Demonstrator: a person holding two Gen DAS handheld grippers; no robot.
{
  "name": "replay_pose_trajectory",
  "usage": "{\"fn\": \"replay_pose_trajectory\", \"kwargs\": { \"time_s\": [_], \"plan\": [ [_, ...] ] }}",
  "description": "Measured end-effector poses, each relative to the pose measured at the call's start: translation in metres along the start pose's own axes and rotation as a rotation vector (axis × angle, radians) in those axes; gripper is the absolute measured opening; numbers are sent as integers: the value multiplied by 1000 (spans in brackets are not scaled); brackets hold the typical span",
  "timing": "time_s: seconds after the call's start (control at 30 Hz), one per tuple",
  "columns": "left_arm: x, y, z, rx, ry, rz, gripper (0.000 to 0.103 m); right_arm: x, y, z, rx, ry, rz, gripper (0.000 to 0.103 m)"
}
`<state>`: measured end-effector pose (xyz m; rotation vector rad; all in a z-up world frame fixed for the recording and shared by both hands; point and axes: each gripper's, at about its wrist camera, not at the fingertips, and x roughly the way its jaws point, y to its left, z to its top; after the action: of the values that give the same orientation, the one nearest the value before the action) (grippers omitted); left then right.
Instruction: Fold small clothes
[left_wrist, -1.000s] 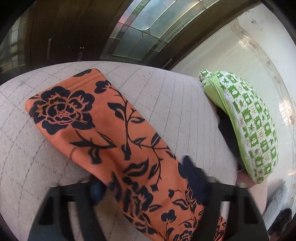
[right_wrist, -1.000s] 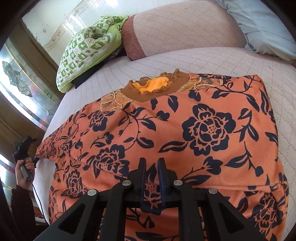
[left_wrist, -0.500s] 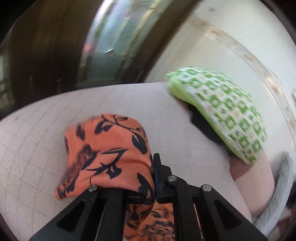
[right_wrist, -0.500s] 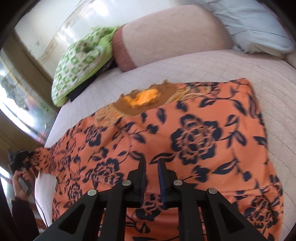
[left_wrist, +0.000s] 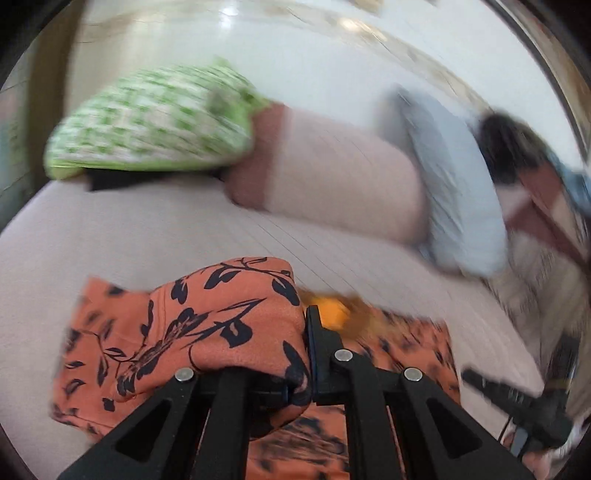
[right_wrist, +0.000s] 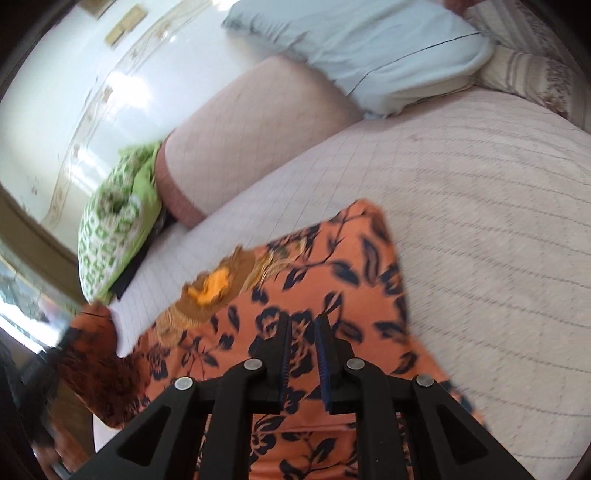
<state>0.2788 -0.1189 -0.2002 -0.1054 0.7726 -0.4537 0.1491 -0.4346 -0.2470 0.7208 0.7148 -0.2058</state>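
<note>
The garment (right_wrist: 332, 280) is orange with dark navy roses, leaves and vines; its collar (right_wrist: 210, 291) is brown with a bright yellow-orange lining; the bedspread (right_wrist: 480, 206) is pale pinkish-beige with a fine grid; the bolster (left_wrist: 332, 177) matches it, with a reddish-brown end band; the pillow (right_wrist: 369, 55) is pale blue; the folded quilt (left_wrist: 155, 122) is white with a green check

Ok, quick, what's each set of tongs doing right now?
Left tongs: shut on a bunched fold of the orange floral top.
Right tongs: a narrow gap shows; grip on the top cannot be told.
</note>
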Motion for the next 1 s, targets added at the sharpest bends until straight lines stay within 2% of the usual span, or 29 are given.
{"fn": "replay_pose_trajectory", "kwargs": {
  "time_s": [0.03, 0.1, 0.13, 0.17, 0.23, 0.27, 0.3, 0.37, 0.4, 0.5, 0.53, 0.6, 0.67, 0.7, 0.73, 0.77, 0.83, 0.9, 1.0],
  "plan": [
    [16, -23, -13, 48, 61, -41, 11, -4, -5, 3, 10, -14, -3, 16],
    [40, -63, -36, 165, 204, -124, 38, -11, -14, 8, 38, -29, -2, 16],
    [47, -80, -45, 236, 259, -116, 62, -14, -19, 10, 52, -30, 0, 16],
    [48, -94, -52, 322, 261, -61, 67, -16, -24, 12, 60, -30, 1, 16],
    [34, -101, -53, 393, 190, 9, 67, -21, -30, 14, 71, -36, -6, 16],
    [28, -94, -46, 374, 175, -6, 68, -22, -31, 16, 71, -38, -9, 16],
    [21, -82, -36, 324, 171, -52, 68, -22, -33, 17, 72, -37, -3, 16],
    [5, -45, -8, 168, 141, -155, 70, -20, -32, 19, 70, -23, 26, 16],
    [-8, -21, 4, 67, 98, -191, 71, -18, -29, 18, 63, -12, 43, 16],
    [-33, 24, 19, -153, -20, -210, 89, -11, -9, 15, 9, 10, 82, 21],
    [-38, 38, 22, -200, -29, -229, 89, -9, -2, 14, -10, 16, 89, 23],
    [-33, 44, 22, -231, 4, -310, 89, -7, 10, 10, -40, 31, 91, 26],
    [-17, 31, 23, -160, 83, -329, 89, -7, 16, 7, -49, 14, 79, 26],
    [-12, 23, 23, -85, 115, -282, 89, -7, 18, 6, -58, 0, 66, 26],
    [-12, 18, 24, -21, 102, -190, 89, -8, 20, 4, -75, -14, 58, 26],
    [-15, 20, 28, -3, 71, -116, 89, -9, 24, 3, -103, -24, 58, 26],
    [-23, 40, 34, -45, 45, -36, 89, -5, 34, 0, -150, 4, 92, 26],
    [-26, 76, 38, -139, 68, 74, 89, 0, 53, -8, -219, 38, 141, 26],
    [-21, 127, 29, -206, 130, 322, 89, 8, 96, -34, -400, 112, 205, 26]
  ]
}}
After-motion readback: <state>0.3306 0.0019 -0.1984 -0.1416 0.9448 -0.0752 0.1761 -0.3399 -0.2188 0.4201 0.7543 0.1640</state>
